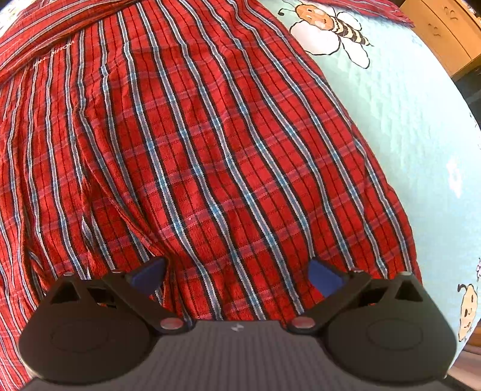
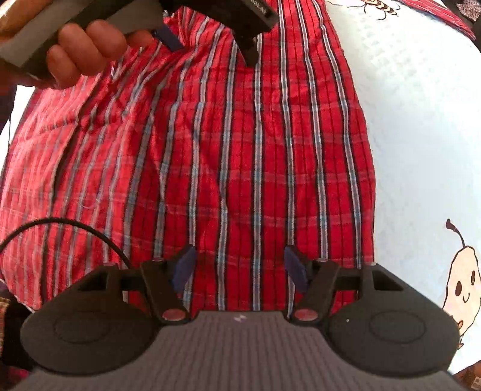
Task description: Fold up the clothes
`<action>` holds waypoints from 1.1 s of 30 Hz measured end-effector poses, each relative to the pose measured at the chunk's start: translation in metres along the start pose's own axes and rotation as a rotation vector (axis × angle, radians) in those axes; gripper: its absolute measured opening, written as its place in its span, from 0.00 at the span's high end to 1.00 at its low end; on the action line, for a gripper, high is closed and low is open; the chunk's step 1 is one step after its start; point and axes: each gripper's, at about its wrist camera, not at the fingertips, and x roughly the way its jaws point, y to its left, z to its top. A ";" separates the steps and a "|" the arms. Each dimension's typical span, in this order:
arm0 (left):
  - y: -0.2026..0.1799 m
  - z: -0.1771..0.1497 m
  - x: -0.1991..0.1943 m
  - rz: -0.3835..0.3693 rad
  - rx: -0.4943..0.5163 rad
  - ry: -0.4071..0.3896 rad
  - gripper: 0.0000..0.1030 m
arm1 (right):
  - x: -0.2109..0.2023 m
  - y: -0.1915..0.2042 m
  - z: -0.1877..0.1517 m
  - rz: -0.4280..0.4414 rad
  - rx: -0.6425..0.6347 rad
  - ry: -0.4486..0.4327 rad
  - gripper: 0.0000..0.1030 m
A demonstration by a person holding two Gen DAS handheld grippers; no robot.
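Note:
A red plaid shirt (image 1: 195,144) with blue and white stripes lies spread and wrinkled on a pale blue cartoon bedsheet (image 1: 415,126). My left gripper (image 1: 237,272) hovers open just over the cloth, blue pads apart, nothing between them. In the right wrist view the same shirt (image 2: 228,156) fills the middle, and my right gripper (image 2: 240,264) stands open above its near part. The left gripper (image 2: 207,33) shows at the top of that view, held by a person's hand (image 2: 84,51), with one blue fingertip (image 2: 168,37) touching the cloth.
The sheet (image 2: 421,135) carries printed bees (image 1: 330,27) and a pear figure (image 2: 461,279). A wooden cabinet (image 1: 445,27) stands beyond the bed at the top right. A black cable (image 2: 72,225) loops over the shirt at the left.

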 end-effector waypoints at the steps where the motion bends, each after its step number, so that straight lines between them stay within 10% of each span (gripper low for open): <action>1: -0.002 0.001 -0.001 -0.004 -0.006 0.003 0.00 | -0.003 -0.001 0.003 0.008 0.008 -0.022 0.36; 16: 0.011 -0.007 -0.005 -0.033 -0.014 0.011 0.00 | -0.001 -0.007 0.079 0.016 0.022 -0.105 0.36; 33: 0.008 0.008 -0.009 -0.044 -0.019 0.032 0.00 | -0.007 -0.003 0.060 0.003 0.018 -0.044 0.35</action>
